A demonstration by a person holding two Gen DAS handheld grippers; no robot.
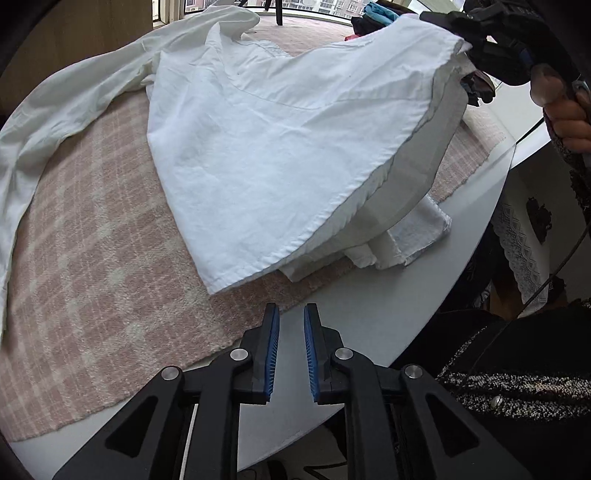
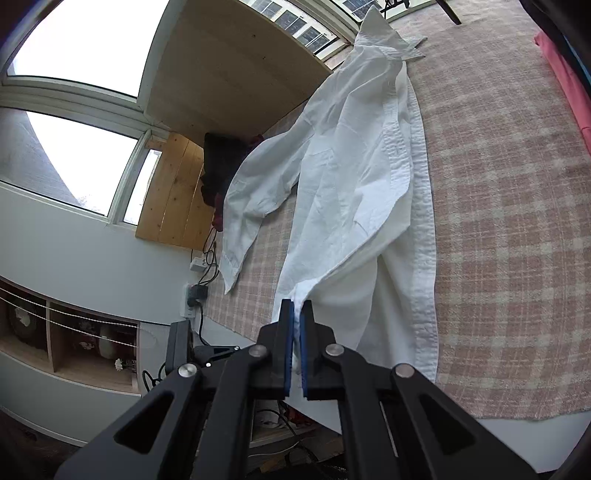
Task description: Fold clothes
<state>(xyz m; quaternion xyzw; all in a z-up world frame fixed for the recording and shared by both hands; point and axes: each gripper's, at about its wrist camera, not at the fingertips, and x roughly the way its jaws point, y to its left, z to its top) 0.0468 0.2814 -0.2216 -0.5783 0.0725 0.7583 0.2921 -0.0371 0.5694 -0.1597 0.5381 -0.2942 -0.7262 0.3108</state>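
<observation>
Left tongs (image 1: 291,354) hung low at 6 o'clock of the left wrist view, blue-padded jaws parted by a modest gap, nothing between them. They sat over the near edge of the pale grey surface (image 1: 373,317), apart from the cloth.

The white long-sleeved cotton shirt (image 1: 280,147) lay spread over the pink-and-cream checked woven cloth (image 1: 92,266) that covered most of the surface. One sleeve trailed away toward 9 o'clock. The shirt's right-hand edge was lifted off the surface toward 2 o'clock, its grey shadowed underside showing, with a folded layer of white fabric beneath near 4 o'clock.

Right tongs (image 2: 297,350) were closed tight on a bunched corner of the shirt (image 2: 351,177), fabric pinched between the blue pads. In the left wrist view the same tongs (image 1: 469,44) appeared at 1 o'clock, holding the raised edge, with a hand (image 1: 569,122) gripping the handle.

From the right wrist view, the shirt ran from the tongs toward 12 o'clock, button band along its right side, collar at the far end.

A pile of dark and coloured garments (image 1: 373,18) sat at 1 o'clock beyond the shirt. A black-and-white flecked knit sleeve (image 1: 517,384) showed at 4 o'clock.
</observation>
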